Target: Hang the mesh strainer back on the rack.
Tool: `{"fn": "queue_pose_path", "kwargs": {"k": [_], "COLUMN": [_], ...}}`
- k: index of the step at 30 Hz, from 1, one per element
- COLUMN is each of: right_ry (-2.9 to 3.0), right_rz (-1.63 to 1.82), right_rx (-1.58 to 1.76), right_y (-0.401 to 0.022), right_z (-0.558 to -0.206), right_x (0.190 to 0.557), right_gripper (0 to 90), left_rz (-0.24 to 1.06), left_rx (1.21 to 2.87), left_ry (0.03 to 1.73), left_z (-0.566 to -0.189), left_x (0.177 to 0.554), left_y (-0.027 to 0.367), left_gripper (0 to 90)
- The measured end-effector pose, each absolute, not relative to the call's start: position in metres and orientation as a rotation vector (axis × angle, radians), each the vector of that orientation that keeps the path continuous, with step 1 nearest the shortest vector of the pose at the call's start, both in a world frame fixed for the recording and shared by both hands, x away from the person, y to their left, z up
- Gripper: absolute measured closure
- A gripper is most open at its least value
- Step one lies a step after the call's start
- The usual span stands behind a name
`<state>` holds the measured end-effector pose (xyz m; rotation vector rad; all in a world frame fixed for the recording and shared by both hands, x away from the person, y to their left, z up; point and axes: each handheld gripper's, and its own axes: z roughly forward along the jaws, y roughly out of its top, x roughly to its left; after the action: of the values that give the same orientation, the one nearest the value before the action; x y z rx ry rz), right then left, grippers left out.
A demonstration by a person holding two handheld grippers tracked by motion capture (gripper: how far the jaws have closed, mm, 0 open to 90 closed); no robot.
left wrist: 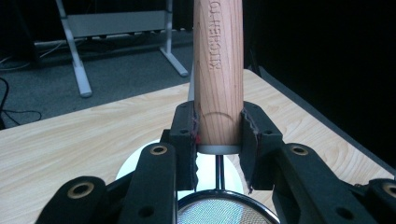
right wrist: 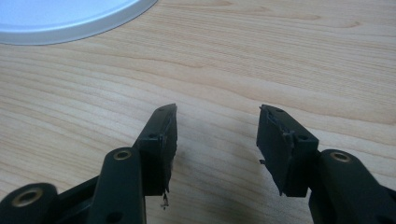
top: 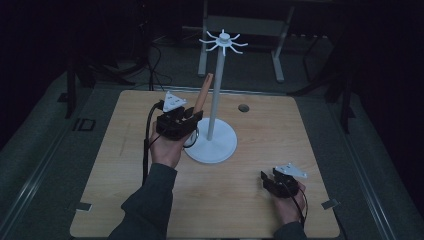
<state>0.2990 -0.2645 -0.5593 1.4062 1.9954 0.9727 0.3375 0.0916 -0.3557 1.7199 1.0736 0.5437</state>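
High view. The left tongs [top: 187,117] hold a strainer by its wooden handle [top: 202,92], just beside the pole of the white rack [top: 218,90]. The handle tilts up and away, toward the pole; the mesh bowl hangs below the hand, over the rack's round base [top: 220,147]. The ring of hooks [top: 223,42] sits at the pole's top, well above the strainer. The right tongs [top: 270,181] rest near the front right of the worktop [top: 260,210], well apart from the rack.

Left gripper view. The 2 jaws are clamped on the handle [left wrist: 218,70] near its lower end, 1 pad on each side. Below them a thin wire neck runs down to the mesh bowl [left wrist: 222,212]. The rack base shows behind.

Right gripper view. The right tongs [right wrist: 217,135] stand apart and hold nothing, low over bare wood; an edge of the base [right wrist: 70,23] shows at upper left.

Judgement. The step in hand appears to be hanging the strainer on a hook. To do it well, keep the grip firm, raise the strainer clear of the pole, and bring the handle's far end level with 1 hook before easing off. Whether that end has a hanging hole cannot be told.
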Motion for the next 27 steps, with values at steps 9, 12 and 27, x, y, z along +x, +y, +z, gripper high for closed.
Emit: {"fn": "queue_pose_path", "kwargs": {"k": [9, 12, 27], "right_ry": [1.997, 1.998, 1.998], "right_rz": [0.973, 0.972, 0.973], "right_rx": [1.407, 1.408, 1.408], "right_y": [-0.265, -0.265, -0.265], "right_z": [-0.559, -0.559, -0.559], "right_x": [0.299, 0.299, 0.299], "right_gripper": [47.4, 47.4, 47.2], "left_rz": [0.552, 0.555, 0.578], "left_rx": [1.677, 1.665, 1.618], "left_ry": [1.075, 1.073, 1.042], "left_z": [-0.347, -0.345, -0.341], "left_x": [0.336, 0.335, 0.332], "left_y": [0.093, 0.093, 0.092], "left_gripper": [69.5, 69.4, 69.4]}}
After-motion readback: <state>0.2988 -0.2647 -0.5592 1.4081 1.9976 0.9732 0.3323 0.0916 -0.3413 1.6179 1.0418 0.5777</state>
